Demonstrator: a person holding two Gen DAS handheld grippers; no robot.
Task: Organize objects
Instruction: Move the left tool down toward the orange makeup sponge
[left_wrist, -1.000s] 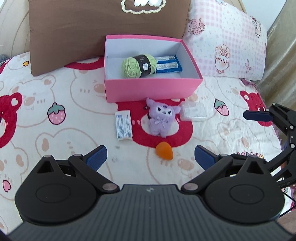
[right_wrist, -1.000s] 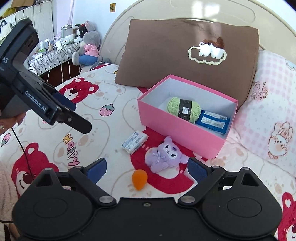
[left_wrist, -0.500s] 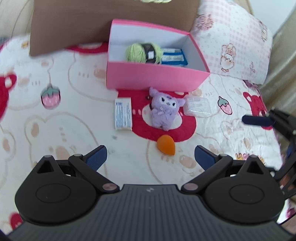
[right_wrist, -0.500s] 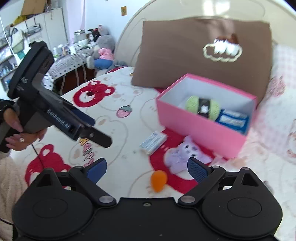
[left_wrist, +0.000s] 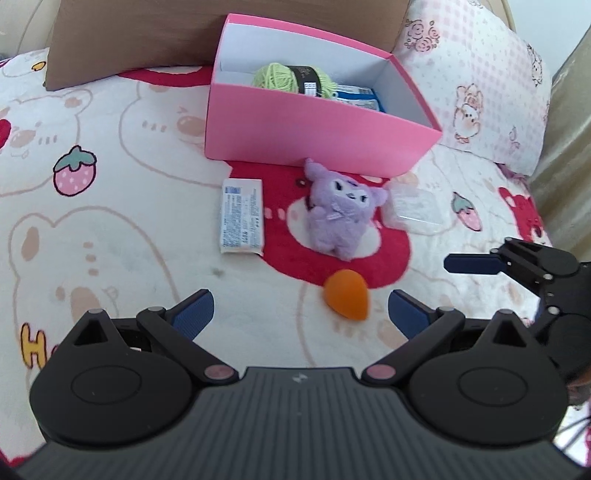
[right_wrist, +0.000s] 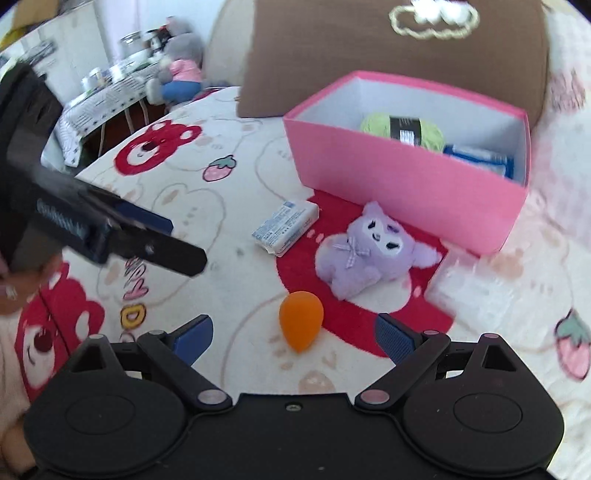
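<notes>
Two hand-held grippers over a bed, four loose things in front of a pink box (left_wrist: 317, 136). The orange sponge (right_wrist: 301, 319), an egg shape whose long axis runs toward the lower frame edge with its narrow tip nearest the camera, lies on the blanket (left_wrist: 110, 236) at the lower centre of the right wrist view, just ahead of and between the fingers of the right gripper (right_wrist: 293, 332). The jaws stand wide and hold nothing. In the left wrist view the same sponge sits right of centre, nearer the right finger of the left gripper (left_wrist: 299, 310), which is likewise spread wide and empty. Judged from these views, the right gripper is the better aligned for the pick.

Beyond the sponge lie a purple plush toy (left_wrist: 340, 214), a white packet (left_wrist: 242, 220) to its left, and a clear plastic case (left_wrist: 412, 210) to its right. The box already holds green yarn (left_wrist: 291, 77) and a blue packet (left_wrist: 360, 98).

The surface is soft printed bedding; a brown pillow (right_wrist: 399, 48) stands behind the box, and a cluttered side table fills the blurred upper left of the right wrist view.
</notes>
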